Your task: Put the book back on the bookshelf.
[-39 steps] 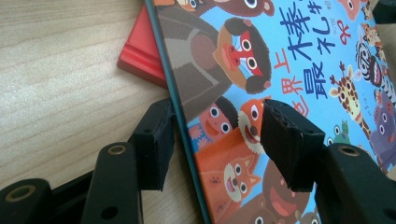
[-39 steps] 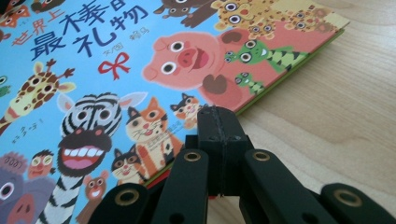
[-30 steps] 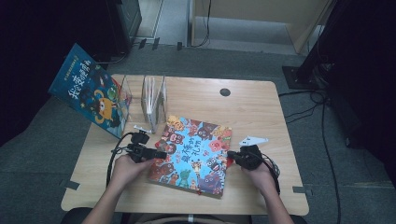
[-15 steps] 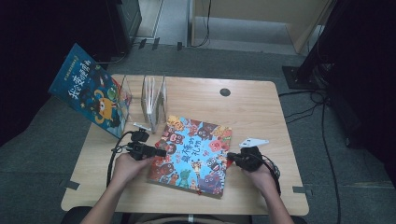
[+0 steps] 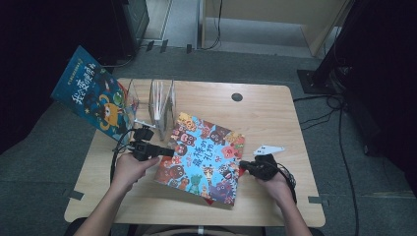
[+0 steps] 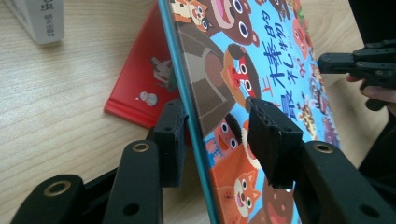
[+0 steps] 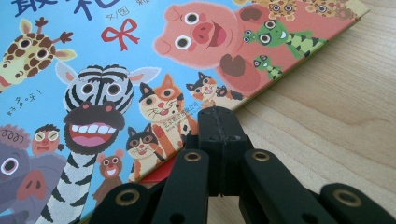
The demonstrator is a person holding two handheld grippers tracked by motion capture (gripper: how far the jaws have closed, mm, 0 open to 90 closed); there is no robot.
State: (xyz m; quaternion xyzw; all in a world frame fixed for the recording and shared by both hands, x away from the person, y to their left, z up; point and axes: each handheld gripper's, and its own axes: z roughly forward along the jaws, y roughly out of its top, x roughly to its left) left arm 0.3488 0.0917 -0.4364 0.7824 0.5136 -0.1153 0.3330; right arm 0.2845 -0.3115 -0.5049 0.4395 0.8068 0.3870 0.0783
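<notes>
1. Compared with a second back, our left gripper [image 6: 219,140] has been closing its jaws around the near edge of the animal book [image 5: 201,155]. They straddle it, but there's a gap at the pad over the cover, so no real grip yet.
2. That edge now tilts up off the red book [image 6: 140,88] below it.
3. Our right gripper [image 7: 219,135] is fully closed, tip at the book's opposite edge, probably just steadying.
4. The stand [image 5: 162,101] sits just beyond our left gripper, likely the destination.

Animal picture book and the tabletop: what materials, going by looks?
Animal picture book: likely glossy printed board cover; sheen, stiff thin teal edge stays straight while lifted. Tabletop: pale wood or wood-look laminate, matte; grain lines visible, which one unclear.
</notes>
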